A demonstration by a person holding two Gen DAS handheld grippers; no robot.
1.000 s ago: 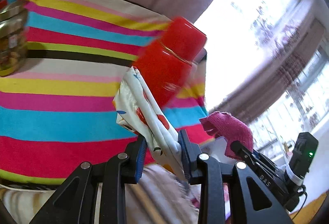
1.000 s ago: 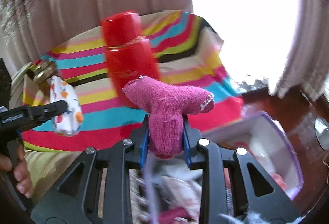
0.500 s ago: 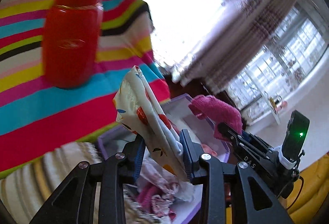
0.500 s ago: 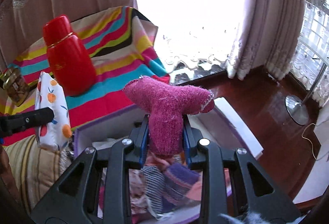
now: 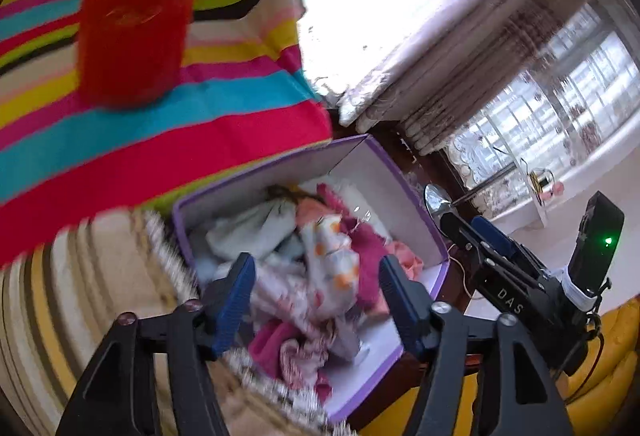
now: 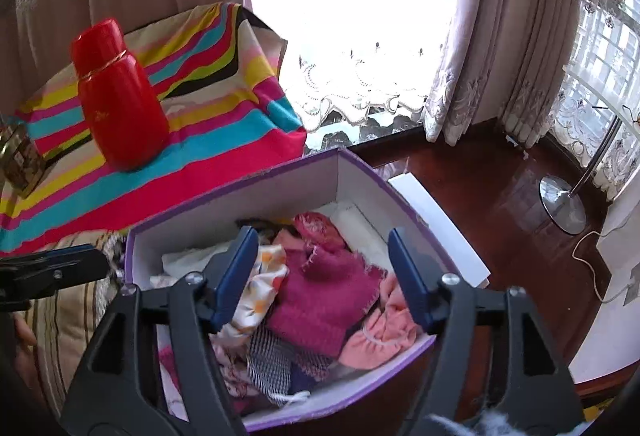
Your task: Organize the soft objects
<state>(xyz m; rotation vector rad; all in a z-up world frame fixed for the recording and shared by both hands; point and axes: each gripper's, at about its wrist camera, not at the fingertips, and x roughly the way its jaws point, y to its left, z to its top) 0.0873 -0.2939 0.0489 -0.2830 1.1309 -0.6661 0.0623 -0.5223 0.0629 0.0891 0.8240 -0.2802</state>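
Observation:
A purple-rimmed white box (image 6: 352,175) holds a pile of soft clothes; it also shows in the left wrist view (image 5: 392,171). A magenta knit sock (image 6: 320,292) and a white fruit-print cloth (image 6: 260,288) lie on top of the pile. The print cloth (image 5: 332,264) also shows in the left wrist view. My right gripper (image 6: 322,272) is open and empty just above the box. My left gripper (image 5: 316,296) is open and empty above the box's near side. The right gripper (image 5: 480,236) also shows at the right of the left wrist view.
A red flask (image 6: 116,95) stands on a striped cloth (image 6: 224,115) behind the box. A glass jar (image 6: 18,159) stands at the cloth's left edge. A striped cushion (image 5: 80,296) lies left of the box. A lamp base (image 6: 562,203) stands on the dark wood floor.
Both grippers have swung over the box and opened. The magenta sock and the fruit-print cloth have left the jaws and now lie in the box.

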